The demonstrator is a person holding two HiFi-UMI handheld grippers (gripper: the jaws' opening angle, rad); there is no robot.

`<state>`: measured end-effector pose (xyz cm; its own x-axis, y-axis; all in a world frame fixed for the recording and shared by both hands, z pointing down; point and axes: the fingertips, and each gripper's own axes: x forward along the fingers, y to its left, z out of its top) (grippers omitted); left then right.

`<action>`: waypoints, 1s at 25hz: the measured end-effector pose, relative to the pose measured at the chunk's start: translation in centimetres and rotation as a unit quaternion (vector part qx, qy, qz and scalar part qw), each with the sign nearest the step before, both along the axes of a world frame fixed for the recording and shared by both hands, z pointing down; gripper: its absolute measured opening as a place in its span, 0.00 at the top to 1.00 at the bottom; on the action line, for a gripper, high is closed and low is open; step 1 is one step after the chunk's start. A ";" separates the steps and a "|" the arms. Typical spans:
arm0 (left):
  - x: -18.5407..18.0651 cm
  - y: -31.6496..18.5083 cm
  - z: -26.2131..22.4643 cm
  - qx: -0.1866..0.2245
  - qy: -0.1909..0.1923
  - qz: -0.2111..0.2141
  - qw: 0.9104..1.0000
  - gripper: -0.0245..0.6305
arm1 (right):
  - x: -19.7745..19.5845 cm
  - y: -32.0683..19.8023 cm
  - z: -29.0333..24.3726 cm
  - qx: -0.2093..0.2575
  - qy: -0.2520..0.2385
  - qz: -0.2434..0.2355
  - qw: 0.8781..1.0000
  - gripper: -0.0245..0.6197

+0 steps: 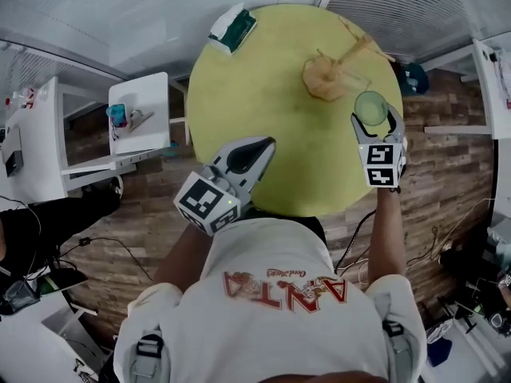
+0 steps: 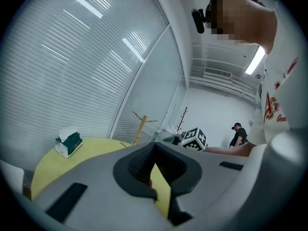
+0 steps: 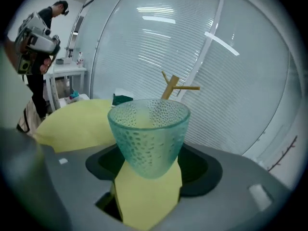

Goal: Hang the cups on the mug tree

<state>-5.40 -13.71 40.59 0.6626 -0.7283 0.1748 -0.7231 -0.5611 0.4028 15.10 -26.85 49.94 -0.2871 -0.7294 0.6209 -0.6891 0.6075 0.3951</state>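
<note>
Round yellow-green table (image 1: 263, 134): spread beneath both pairs of fingers.
Pale wooden mug tree (image 1: 326, 76): just beyond my right gripper (image 1: 372, 124).
Left gripper (image 1: 263, 146): fingers pressed together, nothing between them, over the table's near edge.
Translucent green dimpled glass cup (image 3: 148, 131): upright, clamped between the right fingers.
Handling, my judgement: hold firm, tilt the cup, align it with a peg. No handle shows.

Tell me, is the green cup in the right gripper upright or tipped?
Upright: the green cup shows its open rim on top, narrow base below.
</note>
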 end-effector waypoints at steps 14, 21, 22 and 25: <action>0.8 0.1 -1.3 0.026 0.023 0.020 0.999 0.95 | 6.5 -8.0 -4.3 -0.016 0.267 0.010 0.964 0.44; 1.0 0.2 -1.5 0.028 0.033 0.022 0.999 0.95 | 5.5 -9.7 -5.6 -0.001 0.344 -0.026 0.938 0.44; 0.9 0.2 -1.5 0.027 0.034 0.021 0.999 0.95 | 5.3 -9.8 -5.9 0.003 0.355 -0.029 0.934 0.44; 0.7 0.1 -1.4 0.027 0.037 0.020 0.999 0.95 | 4.9 -9.7 -6.4 0.013 0.392 -0.040 0.919 0.44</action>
<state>-4.69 -13.56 39.15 0.7004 -0.7085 0.0863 -0.6697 -0.6105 0.4229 19.96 -36.55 43.49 0.1872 -0.7432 0.6424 -0.1395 0.6272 0.7663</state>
